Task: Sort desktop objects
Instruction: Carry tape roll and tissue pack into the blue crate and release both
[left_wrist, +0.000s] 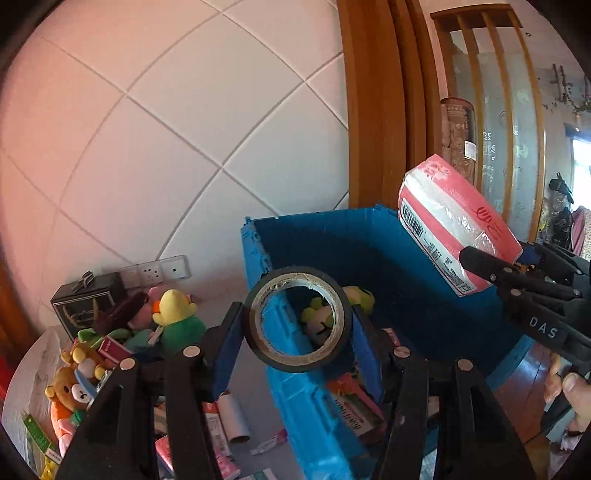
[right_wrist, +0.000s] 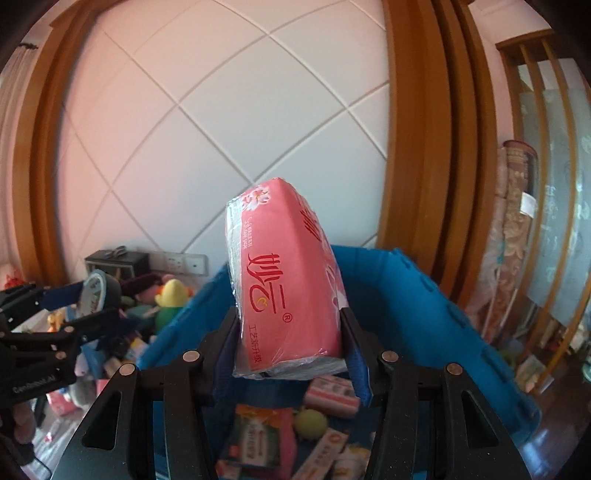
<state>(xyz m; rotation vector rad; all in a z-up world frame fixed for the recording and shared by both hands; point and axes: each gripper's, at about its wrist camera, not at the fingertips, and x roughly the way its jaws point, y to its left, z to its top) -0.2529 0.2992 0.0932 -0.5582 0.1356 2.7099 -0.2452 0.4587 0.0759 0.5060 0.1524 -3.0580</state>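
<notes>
Desktop objects: two in the air, the rest split between table clutter and bin
Blue bin (left_wrist: 369, 251): far right on the table, open top, already holds a green plush, small packets and cartons; near wall faces both grippers
Toy pile (left_wrist: 122, 343): left of the bin, plush bear, yellow-headed doll, small boxes, loose on the table
Tissue pack (right_wrist: 288, 280): pink, plastic-wrapped, raised above the bin's near rim, tilted with its far end up
Tape roll (left_wrist: 297, 319): black, standing on edge, hole facing the camera, in front of the bin's left near corner and not clearly over the opening
Right gripper (right_wrist: 291, 347): clamped on the tissue pack's near end only
Left gripper (left_wrist: 295, 332): clamped across the tape roll's outer rim
Step (judgement): both items look headed for the bin, drop not yet done
Risk 1: soft pack gripped at one end, so it could sag or slide out before it clears the rim
Risk 2: tape let go from here would likely hit the bin wall or roll off across the table
Risk 3: grippers are near each other, so converging on the bin could knock them together
</notes>
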